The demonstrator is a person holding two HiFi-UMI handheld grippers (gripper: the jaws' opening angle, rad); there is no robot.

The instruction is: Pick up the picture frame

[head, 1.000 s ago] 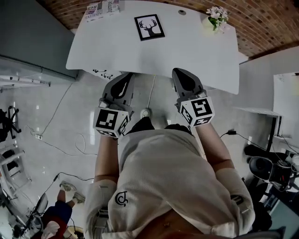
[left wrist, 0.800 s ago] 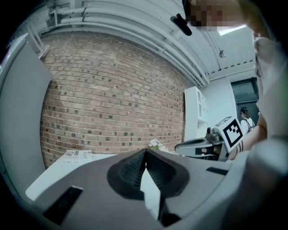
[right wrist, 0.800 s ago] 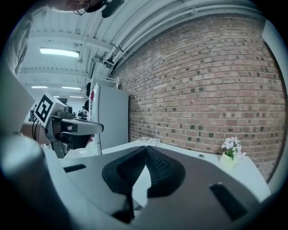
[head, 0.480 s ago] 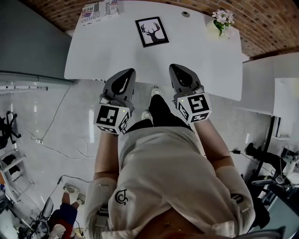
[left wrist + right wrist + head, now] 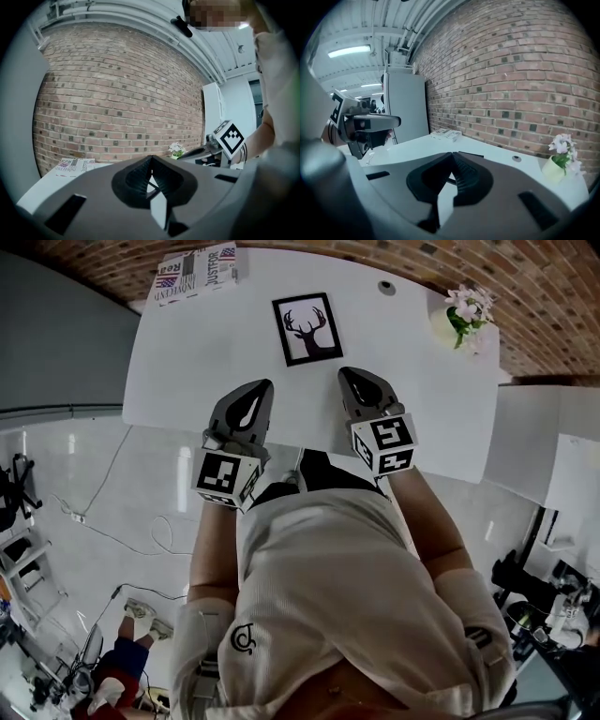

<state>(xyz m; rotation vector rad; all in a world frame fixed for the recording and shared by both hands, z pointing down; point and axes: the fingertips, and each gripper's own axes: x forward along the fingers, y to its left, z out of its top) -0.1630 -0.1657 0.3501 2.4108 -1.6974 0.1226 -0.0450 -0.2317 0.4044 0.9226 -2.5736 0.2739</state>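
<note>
Two hand-held grippers are seen in the head view, held side by side over the near edge of a white surface [image 5: 183, 362]. The left hand-held gripper [image 5: 257, 387] and the right hand-held gripper [image 5: 350, 374] are both pointed toward the far brick wall [image 5: 553, 306]. The picture frame [image 5: 307, 328], with a black deer head on white, is laid flat on the surface just beyond the two tips and between them, and is touched by neither. A stack of magazines [image 5: 197, 261] is placed at the far left corner and a flower pot [image 5: 463, 317] at the far right. In the left gripper view, the jaws of the left hand-held gripper [image 5: 151, 158] are pressed together with nothing between them. The right hand-held gripper [image 5: 202, 151] is seen beside them, with the flower pot [image 5: 176, 149] beyond it and the magazines [image 5: 75, 165] at the left. In the right gripper view, the jaws of the right hand-held gripper [image 5: 452, 155] are likewise pressed together and empty. A dark edge of the picture frame [image 5: 472, 154] is shown just past the tips, and the left hand-held gripper [image 5: 386, 122] is seen at the left.
</note>
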